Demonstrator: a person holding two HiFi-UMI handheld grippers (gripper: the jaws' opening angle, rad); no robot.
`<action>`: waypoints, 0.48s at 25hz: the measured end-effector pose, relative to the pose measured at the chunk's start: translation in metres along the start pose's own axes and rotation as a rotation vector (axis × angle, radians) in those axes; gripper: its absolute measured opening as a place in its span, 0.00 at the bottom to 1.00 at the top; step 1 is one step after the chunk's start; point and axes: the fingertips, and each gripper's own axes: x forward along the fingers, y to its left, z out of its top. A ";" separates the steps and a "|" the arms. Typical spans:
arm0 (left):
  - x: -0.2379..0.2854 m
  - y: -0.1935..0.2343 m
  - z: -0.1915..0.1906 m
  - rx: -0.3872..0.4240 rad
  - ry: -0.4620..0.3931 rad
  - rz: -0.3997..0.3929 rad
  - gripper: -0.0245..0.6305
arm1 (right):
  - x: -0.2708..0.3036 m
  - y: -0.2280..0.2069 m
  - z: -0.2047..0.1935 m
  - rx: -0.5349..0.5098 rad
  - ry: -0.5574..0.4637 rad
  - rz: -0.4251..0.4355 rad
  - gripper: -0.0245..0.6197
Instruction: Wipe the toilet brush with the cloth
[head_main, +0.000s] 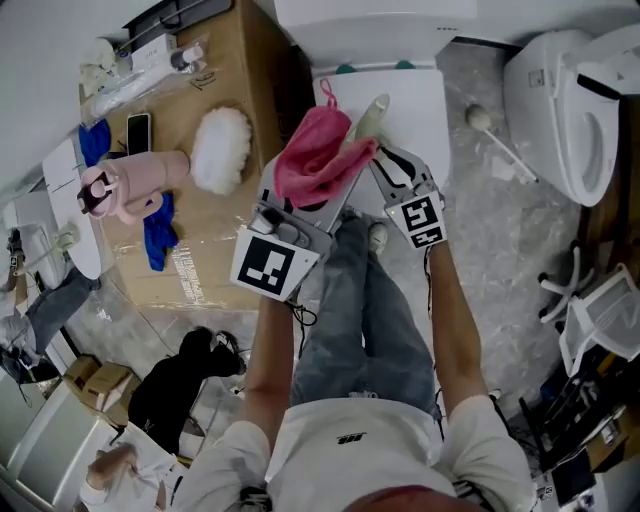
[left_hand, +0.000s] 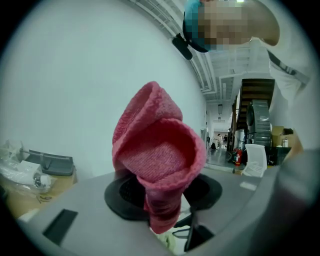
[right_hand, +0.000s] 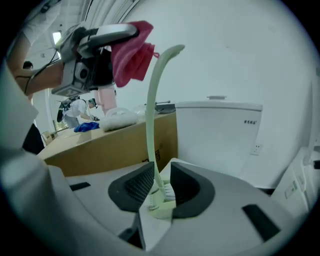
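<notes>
The brush (right_hand: 151, 115) is pale green, with a thin stem that curves over at the top. It stands up out of the right gripper (right_hand: 161, 182), its lower end and white bristles down between the jaws. Those jaws are wide apart. The stem lies against one pad and a gap shows at the other, so the brush seems to rest there rather than be clamped.

The cloth (left_hand: 157, 155) is pink and bunched. The left gripper (head_main: 318, 196) has its jaws closed on it and holds it up near the top of the stem. Whether cloth and stem touch is unclear.

The wiping looks to be in hand or just ahead. Both things are raised and brought together, but nothing shows how much of the stem has been wiped. The bristle end, down in the jaws, is probably untouched.

Behind stands a toilet tank (right_hand: 220, 135).

The cardboard box (head_main: 235, 60) on the left is taped shut and serves as a table. On it, not in it, lie a white duster (head_main: 222, 150), a pink bottle (head_main: 135, 185), blue rags (head_main: 158, 232) and a phone (head_main: 138, 132).

To the right is a second toilet (head_main: 560, 90), and its bowl cannot be seen into. A white brush (head_main: 497, 140) lies on the floor beside it.
</notes>
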 end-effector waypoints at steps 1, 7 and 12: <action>-0.005 -0.001 0.001 -0.003 0.005 0.009 0.32 | -0.009 0.002 0.010 0.001 -0.018 -0.005 0.19; -0.031 -0.009 0.021 -0.005 0.005 0.052 0.32 | -0.068 0.008 0.079 -0.012 -0.131 -0.059 0.15; -0.050 -0.015 0.033 0.023 0.026 0.057 0.30 | -0.118 0.021 0.143 -0.011 -0.232 -0.092 0.04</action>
